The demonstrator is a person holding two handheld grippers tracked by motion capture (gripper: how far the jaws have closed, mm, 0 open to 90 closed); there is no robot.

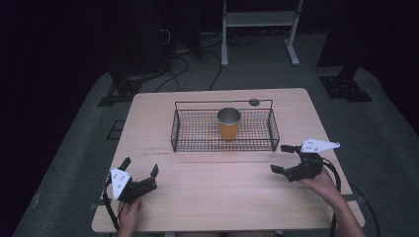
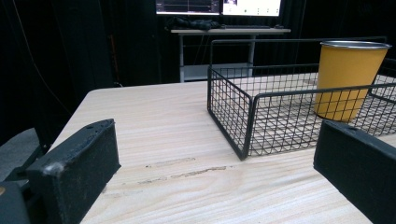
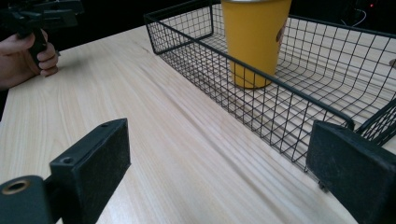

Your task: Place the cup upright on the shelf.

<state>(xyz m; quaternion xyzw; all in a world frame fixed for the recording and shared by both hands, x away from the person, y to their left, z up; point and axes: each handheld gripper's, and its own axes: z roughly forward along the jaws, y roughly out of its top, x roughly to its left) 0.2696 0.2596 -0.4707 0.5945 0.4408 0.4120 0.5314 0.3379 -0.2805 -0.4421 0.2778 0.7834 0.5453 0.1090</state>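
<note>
Jaws on both grippers are spread wide with nothing between them. From the high view, the left gripper [image 1: 140, 167] sits near the front left corner of the table [image 1: 207, 197], and the right gripper [image 1: 281, 158] hangs over the right side, just in front of the basket's right end. The yellow cup [image 1: 229, 123] stands upright inside the wire basket [image 1: 197, 129], a bit right of the basket's middle, well apart from both sets of jaws.

Left gripper view: the two black jaws frame the bottom corners, gaping, bare tabletop [image 2: 163, 135] between them. The basket [image 2: 233, 112] is ahead and off to the right, its near corner poking toward the gap, and the cup [image 2: 348, 74] is behind the mesh, above the right-hand jaw.

Right gripper view: same deal, jaws far apart over plain wood. The basket [image 3: 289, 107] runs diagonally across the upper right, its long edge close to the right-hand jaw. The cup [image 3: 254, 37] stands inside, up top. Far left you can see the other hand [image 3: 23, 56] holding its gripper.
</note>
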